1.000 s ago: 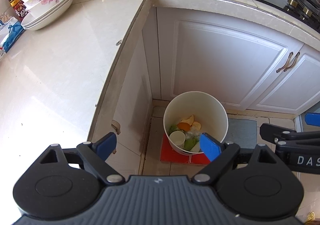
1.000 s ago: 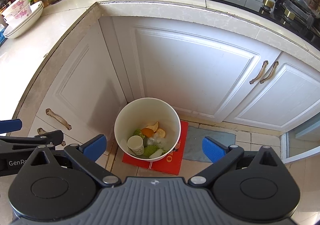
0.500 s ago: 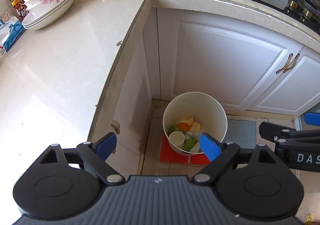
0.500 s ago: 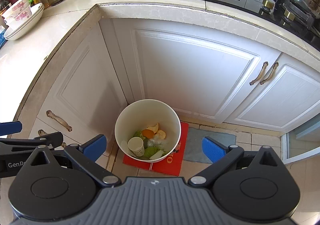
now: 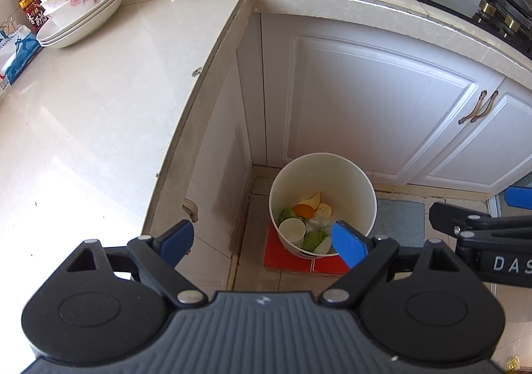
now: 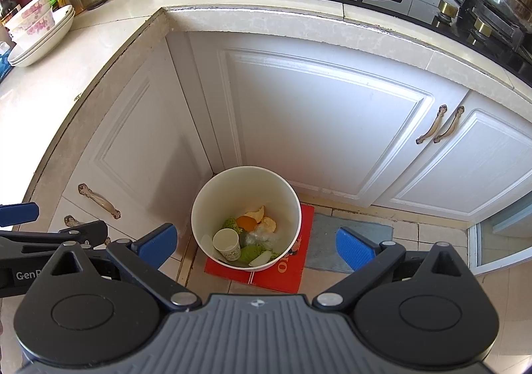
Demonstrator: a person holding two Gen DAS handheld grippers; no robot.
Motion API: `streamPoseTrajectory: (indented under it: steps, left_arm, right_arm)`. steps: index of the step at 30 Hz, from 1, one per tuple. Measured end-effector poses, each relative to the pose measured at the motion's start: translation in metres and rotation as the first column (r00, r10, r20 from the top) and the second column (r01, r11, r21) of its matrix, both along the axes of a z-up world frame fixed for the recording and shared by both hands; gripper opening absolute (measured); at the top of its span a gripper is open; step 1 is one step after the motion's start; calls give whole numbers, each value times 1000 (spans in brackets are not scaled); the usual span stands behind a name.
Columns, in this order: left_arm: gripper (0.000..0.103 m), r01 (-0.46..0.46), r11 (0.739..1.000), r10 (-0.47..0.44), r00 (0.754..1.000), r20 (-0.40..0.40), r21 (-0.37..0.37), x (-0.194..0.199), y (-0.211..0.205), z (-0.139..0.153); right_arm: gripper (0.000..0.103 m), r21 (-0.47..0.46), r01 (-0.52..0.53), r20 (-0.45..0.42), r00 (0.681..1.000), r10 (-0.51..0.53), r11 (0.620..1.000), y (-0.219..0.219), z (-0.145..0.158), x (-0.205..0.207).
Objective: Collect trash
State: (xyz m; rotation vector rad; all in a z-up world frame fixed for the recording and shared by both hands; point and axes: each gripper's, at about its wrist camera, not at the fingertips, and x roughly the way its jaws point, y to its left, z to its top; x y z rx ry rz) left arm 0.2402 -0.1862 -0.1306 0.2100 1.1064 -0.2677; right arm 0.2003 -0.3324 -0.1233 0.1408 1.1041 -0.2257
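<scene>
Nothing has moved since the earlier frames: both our hand-held grippers hang where they were, tilted steeply down over the floor. Our left hand-held gripper [image 5: 262, 242] is spread wide and empty; so is the right hand-held gripper [image 6: 254, 246]. Straight ahead and well below both sits the bin [image 6: 202, 224], upright in the cabinet corner, with trash [image 6: 247, 234] already inside. The right one looks more squarely over it.

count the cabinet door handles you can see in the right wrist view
4. A pair sits side by side where the two doors under the stove meet. One is on the door left of the bin, and another is just below it, partly hidden behind the left hand-held gripper.
</scene>
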Motion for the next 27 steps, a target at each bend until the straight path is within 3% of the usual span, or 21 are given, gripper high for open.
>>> streamPoseTrajectory:
  steps: [27]
  left_arm:
    - [90,3,1000,-3,1000,-5,1,2,-2,0]
  right_arm:
    - [103,-2,-1,-4,1000,1,1000,0,-1,2]
